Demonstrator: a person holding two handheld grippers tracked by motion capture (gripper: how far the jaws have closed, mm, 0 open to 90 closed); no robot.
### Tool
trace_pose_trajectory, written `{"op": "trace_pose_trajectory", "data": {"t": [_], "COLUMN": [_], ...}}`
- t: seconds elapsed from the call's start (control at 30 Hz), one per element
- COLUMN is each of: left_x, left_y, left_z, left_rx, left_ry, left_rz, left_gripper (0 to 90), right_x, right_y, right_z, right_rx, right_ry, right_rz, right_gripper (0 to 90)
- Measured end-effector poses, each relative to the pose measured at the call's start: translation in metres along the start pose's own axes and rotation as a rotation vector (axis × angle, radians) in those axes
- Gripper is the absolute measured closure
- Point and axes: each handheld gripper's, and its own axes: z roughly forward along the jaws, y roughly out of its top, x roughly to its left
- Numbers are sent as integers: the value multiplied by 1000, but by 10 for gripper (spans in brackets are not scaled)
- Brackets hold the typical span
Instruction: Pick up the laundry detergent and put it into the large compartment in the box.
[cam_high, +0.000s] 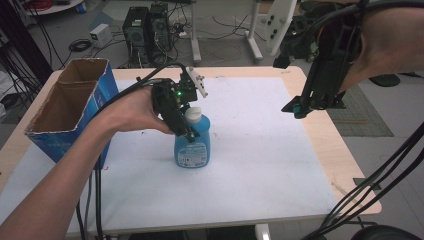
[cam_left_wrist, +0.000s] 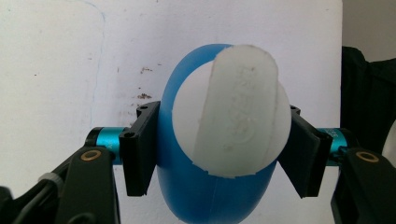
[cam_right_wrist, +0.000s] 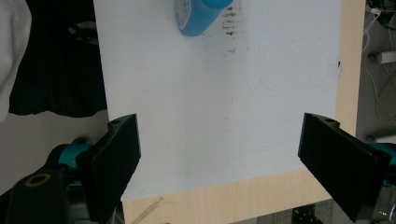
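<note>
A blue bottle (cam_high: 192, 149) with a white flip cap (cam_high: 193, 114) stands upright on the white mat, a little left of centre. My left gripper (cam_high: 188, 130) comes in from the left and is shut on the bottle just below the cap. Seen from above in the left gripper view, the bottle (cam_left_wrist: 210, 196) and its cap (cam_left_wrist: 233, 112) sit between my left gripper (cam_left_wrist: 217, 149) jaws, which touch both sides. My right gripper (cam_high: 312, 106) hangs open high over the table's right side. In the right gripper view, my right gripper (cam_right_wrist: 219, 163) holds nothing, and the bottle (cam_right_wrist: 201, 14) lies far ahead.
An open-topped blue cardboard box (cam_high: 70, 102) stands at the table's left edge, close to my left forearm. The white mat (cam_high: 265, 155) covers most of the wooden table (cam_high: 350, 165). Computer towers (cam_high: 147, 30) and cables sit on the floor behind.
</note>
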Motion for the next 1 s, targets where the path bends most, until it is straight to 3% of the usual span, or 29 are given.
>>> {"op": "trace_pose_trajectory", "data": {"t": [0.63,0.83,1.0], "left_x": [2,5,10], "left_y": [6,11,20], "left_z": [-2,-13,-35], "left_rx": [30,21,24], "left_ry": [-3,4,8], "left_rz": [-25,-30,-47], "left_gripper": [375,376,375], "right_x": [-1,-1,-1], "right_y": [-4,-7,-8], "right_z": [1,1,1], "right_rx": [-5,-3,-3], "right_ry": [-10,-12,-14], "right_rz": [10,14,16], "right_gripper": [123,123,123]}}
